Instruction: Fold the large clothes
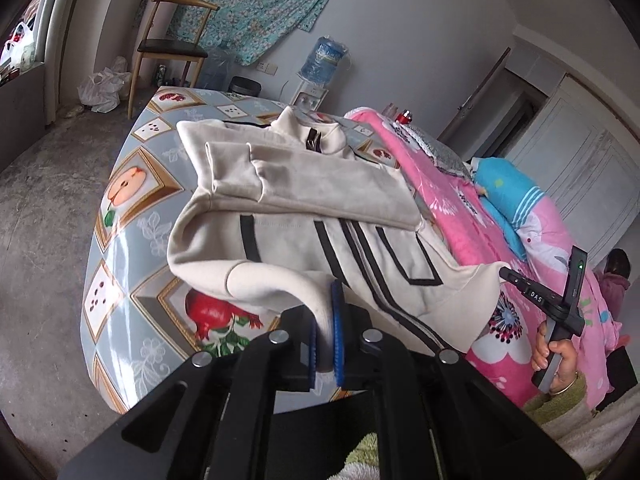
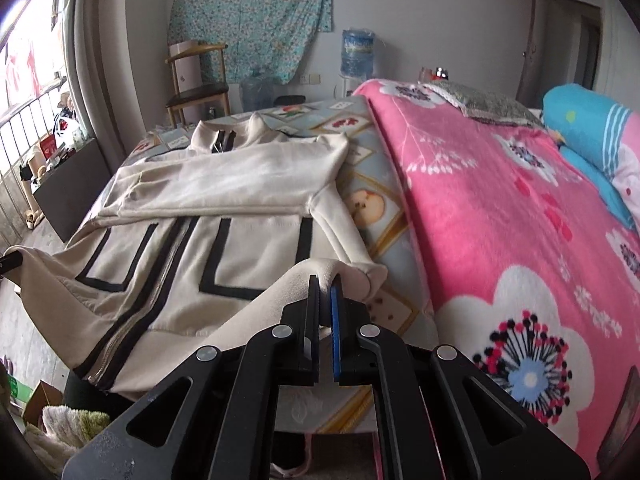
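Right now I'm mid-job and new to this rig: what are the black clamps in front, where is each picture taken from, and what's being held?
No robot here: a person carries two hand-held clamps, each with a camera looking along its fingers. One view looks over the left gripper, the other over the right gripper. Both are shut on the bottom hem of a cream jacket, lifting it. The jacket lies on a fruit-print cloth, sleeves folded across its chest, beside a pink blanket. In the left view, the person's hand holds the right clamp.

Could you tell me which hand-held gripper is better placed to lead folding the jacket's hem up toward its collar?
Neither clearly: the left hand-held gripper and right hand-held gripper each pinch a lifted hem corner of the cream jacket, so probably both together.
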The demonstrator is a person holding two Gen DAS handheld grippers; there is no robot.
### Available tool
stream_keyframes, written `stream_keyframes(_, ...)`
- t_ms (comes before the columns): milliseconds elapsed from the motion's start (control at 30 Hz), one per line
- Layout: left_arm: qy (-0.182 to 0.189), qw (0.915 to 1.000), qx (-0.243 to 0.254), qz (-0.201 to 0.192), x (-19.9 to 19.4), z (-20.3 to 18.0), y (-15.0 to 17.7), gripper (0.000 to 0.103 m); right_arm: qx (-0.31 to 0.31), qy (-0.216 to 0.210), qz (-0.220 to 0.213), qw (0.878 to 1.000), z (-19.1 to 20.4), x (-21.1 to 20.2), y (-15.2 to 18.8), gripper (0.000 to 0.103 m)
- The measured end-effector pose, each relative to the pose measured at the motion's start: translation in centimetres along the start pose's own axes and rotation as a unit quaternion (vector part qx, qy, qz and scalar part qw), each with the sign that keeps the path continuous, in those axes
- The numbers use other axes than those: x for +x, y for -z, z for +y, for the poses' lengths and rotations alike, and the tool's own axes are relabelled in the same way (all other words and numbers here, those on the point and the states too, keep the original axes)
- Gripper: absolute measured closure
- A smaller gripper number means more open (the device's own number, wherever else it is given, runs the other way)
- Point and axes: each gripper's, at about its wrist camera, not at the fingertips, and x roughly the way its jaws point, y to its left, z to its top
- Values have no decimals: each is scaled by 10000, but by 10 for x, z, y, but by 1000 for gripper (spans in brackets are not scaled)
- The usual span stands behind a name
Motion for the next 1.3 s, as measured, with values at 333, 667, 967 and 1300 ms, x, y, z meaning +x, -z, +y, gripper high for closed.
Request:
stream_keyframes(333,-247,9988,-427,22,47,42,-66,97,-74,-160,-206,9996,10,76,-74,98)
stream_keyframes(667,-511,9876,-1408,474,98,108,-69,72,645,-259,709,9951,-11,173,-75,89)
stream_keyframes(967,-782,9859,-1476,-127,39,116,-62,51,1042,-59,461,9935,-34,133,-65,38)
stream_keyframes(1300,-154,9831,-1737,560,50,84,10,30,1795,-903,1190,9723,-35,105,-8,27)
